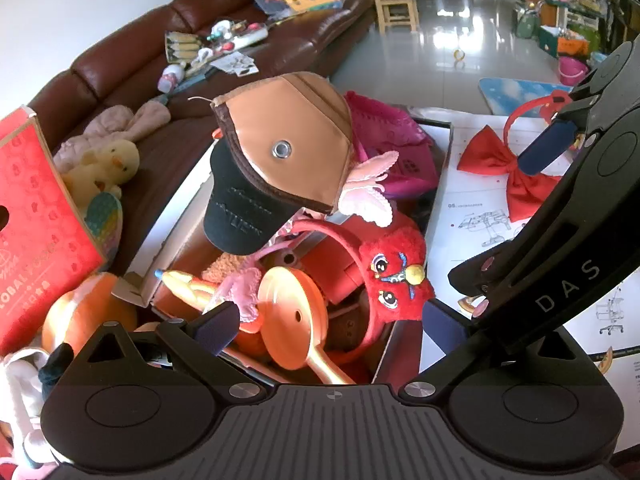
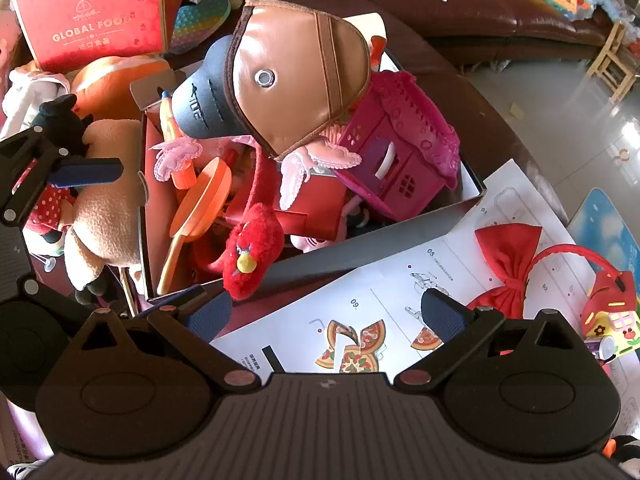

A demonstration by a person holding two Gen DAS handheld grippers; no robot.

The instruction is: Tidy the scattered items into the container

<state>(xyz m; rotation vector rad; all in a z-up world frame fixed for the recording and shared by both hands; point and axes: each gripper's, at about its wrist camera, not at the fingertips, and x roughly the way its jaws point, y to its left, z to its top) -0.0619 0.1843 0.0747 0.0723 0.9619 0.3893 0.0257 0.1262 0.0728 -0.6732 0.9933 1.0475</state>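
From my remote seat, the cap [image 2: 296, 76] stood out: tan leather-look panels with dark brown piping, a silver eyelet and a black brim with faint lettering. Just beside the cap I saw a magenta plastic toy house [image 2: 404, 156]. Below the cap lay a red plush bird [image 1: 394, 276] with a yellow beak, and an orange paddle [image 1: 294, 320]. Well right of the cap, a red bow headband [image 2: 516, 268] rested on white instruction sheets [image 2: 384, 300] printed with pizza pictures. Left of the cap stood a red box [image 2: 92, 12] with white lettering.
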